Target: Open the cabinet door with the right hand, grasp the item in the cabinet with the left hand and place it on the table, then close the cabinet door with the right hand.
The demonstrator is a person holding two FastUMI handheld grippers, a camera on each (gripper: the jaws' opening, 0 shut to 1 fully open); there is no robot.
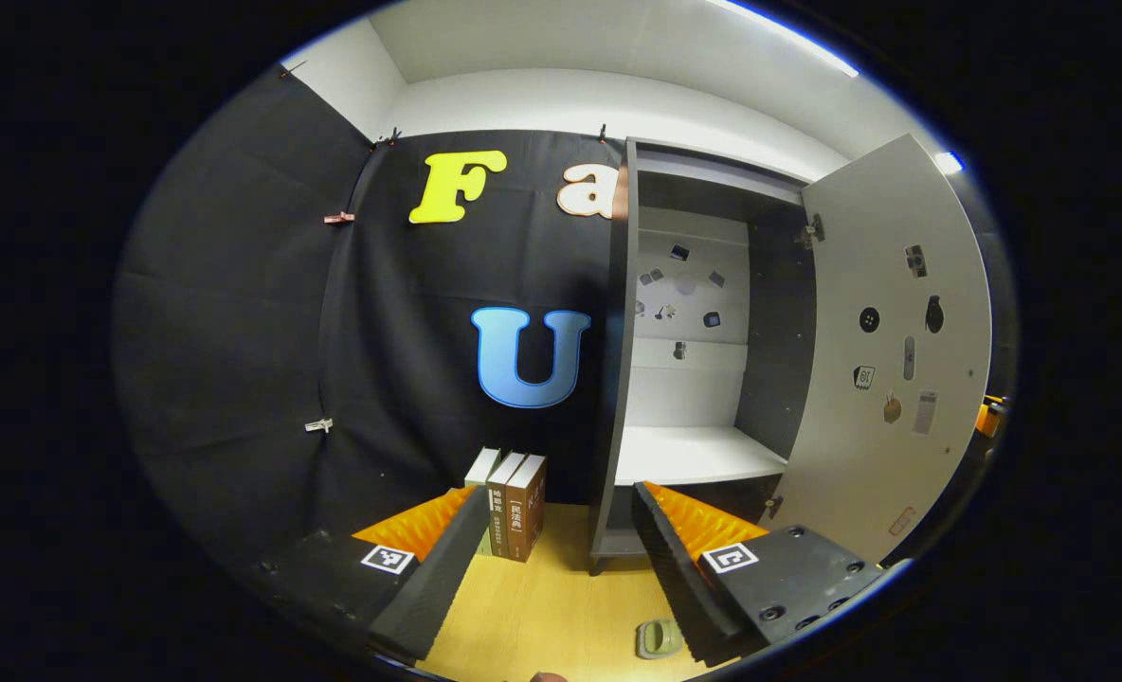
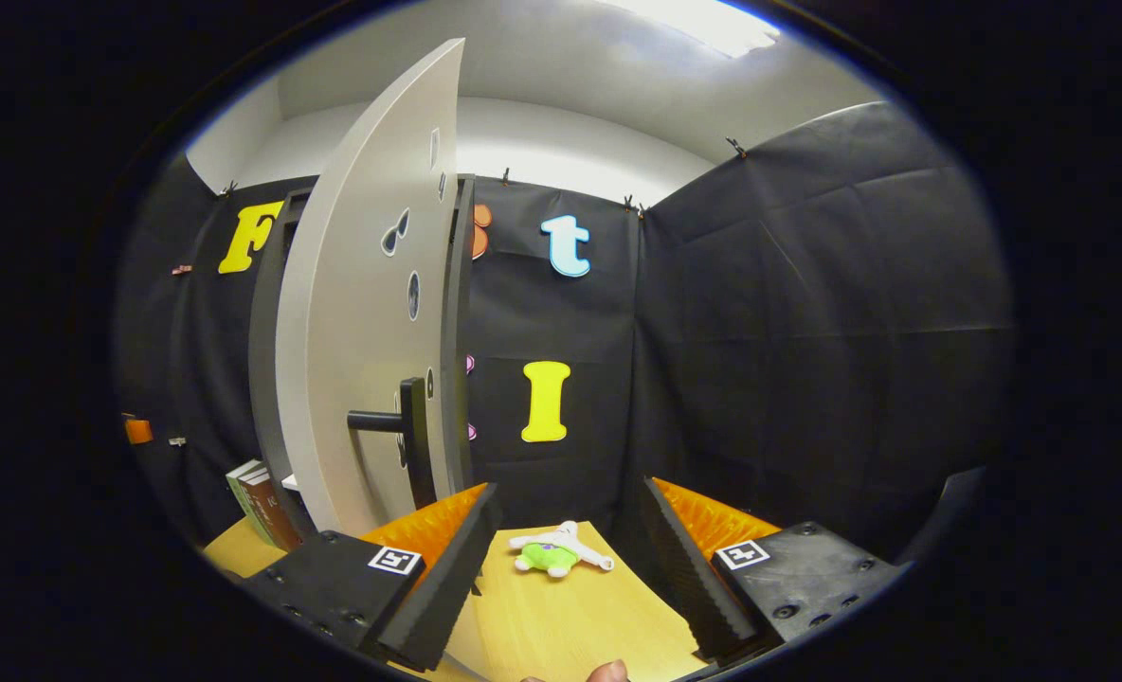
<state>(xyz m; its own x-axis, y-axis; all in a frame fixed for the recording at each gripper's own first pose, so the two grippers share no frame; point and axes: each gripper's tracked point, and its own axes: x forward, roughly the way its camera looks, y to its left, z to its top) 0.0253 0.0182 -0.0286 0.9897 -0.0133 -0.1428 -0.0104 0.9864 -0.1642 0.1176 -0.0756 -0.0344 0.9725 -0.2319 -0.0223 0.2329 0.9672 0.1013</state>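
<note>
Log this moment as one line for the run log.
door: open | shelf: bare | toy: on table | left gripper: open | right gripper: open, off handle

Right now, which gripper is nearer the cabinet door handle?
Right. The right gripper sits just beside the door handle, which looms above its finger. The left gripper faces the open cabinet, the door swung away.

Black cloth walls [image 2: 807, 313], white ceiling [image 1: 618, 47]
</note>
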